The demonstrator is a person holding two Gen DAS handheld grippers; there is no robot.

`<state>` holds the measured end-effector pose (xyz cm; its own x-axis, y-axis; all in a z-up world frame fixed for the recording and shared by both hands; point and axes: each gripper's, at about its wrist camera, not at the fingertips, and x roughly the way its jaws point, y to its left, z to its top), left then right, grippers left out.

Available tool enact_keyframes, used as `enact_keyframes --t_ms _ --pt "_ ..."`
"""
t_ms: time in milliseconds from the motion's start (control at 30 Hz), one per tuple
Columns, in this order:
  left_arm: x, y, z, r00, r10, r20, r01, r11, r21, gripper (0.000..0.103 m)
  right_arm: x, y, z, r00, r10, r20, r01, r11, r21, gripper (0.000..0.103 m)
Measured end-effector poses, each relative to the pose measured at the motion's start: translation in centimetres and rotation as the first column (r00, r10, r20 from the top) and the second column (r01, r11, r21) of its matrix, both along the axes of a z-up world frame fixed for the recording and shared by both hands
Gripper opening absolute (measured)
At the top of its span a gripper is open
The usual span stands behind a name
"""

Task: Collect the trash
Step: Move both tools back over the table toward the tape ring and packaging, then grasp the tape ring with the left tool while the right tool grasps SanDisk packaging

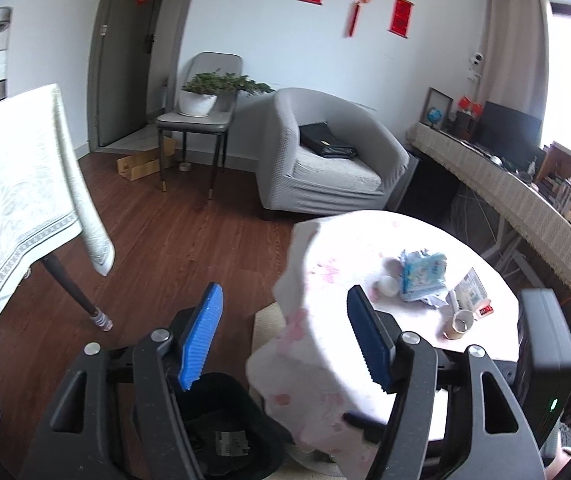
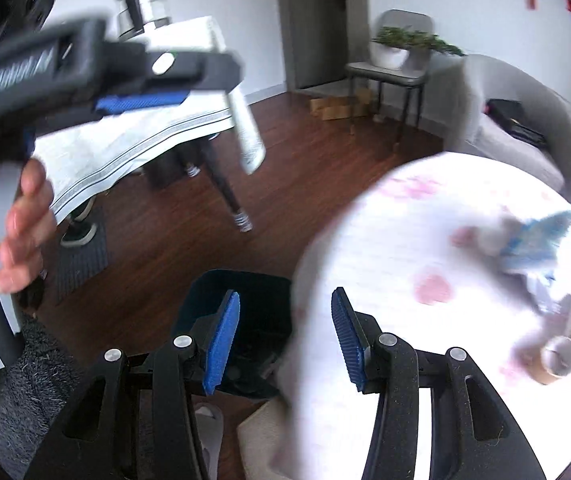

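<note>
At far left my left fingers [image 1: 283, 336] stand apart with nothing between them, above the black bin [image 1: 221, 424] on the floor. Right of the bin, my right fingers [image 2: 285, 340] are likewise parted and empty, over the near edge of the round surface [image 1: 365, 240]. Further right on that surface lies the trash: a crumpled blue-and-white wrapper [image 1: 423, 276], just beside it a small white cup [image 1: 387, 285], then a brown paper cup [image 1: 460, 323]. I judge the wrapper light, soft and springy; pinch its bunched middle. The cups look crushable; take them lightly at the rim.
</note>
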<state>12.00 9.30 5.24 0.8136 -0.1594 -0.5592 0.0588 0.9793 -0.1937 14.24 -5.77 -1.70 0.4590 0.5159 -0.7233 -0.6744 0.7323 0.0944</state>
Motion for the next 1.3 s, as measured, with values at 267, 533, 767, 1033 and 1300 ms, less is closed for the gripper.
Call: enact_keyframes --t_ms 267,533,767,1033,1300 --pt "1.2 -4.6 -0.6 0.997 -0.073 -0.014 0.073 0.997 0.01 0.068 1.7 -6.2 0.9 0.992 -0.126 0.02 0.125 0.992 0.028 0.049" --pt "2.5 -9.2 -1.8 0.986 -0.162 -0.05 0.162 0.987 0.0 0.068 2.2 -11.9 1.2 0.974 -0.228 0.012 0.227 0.972 0.053 0.049" --pt "3.3 -12.7 -3.4 0.97 -0.224 -0.09 0.227 0.974 0.023 0.071 2.8 -16.4 1.1 0.953 -0.304 -0.003 0.304 0.951 0.064 0.05" --pt "4.5 -17.1 -5.1 0.942 -0.304 -0.144 0.312 0.949 0.037 0.074 2.6 -20.3 0.8 0.929 -0.369 -0.008 0.369 0.927 0.064 0.064" --pt "5.9 -20.8 -7.0 0.917 -0.353 -0.187 0.371 0.926 0.069 0.075 2.5 -24.3 0.9 0.903 -0.43 -0.016 0.43 0.898 0.098 0.071"
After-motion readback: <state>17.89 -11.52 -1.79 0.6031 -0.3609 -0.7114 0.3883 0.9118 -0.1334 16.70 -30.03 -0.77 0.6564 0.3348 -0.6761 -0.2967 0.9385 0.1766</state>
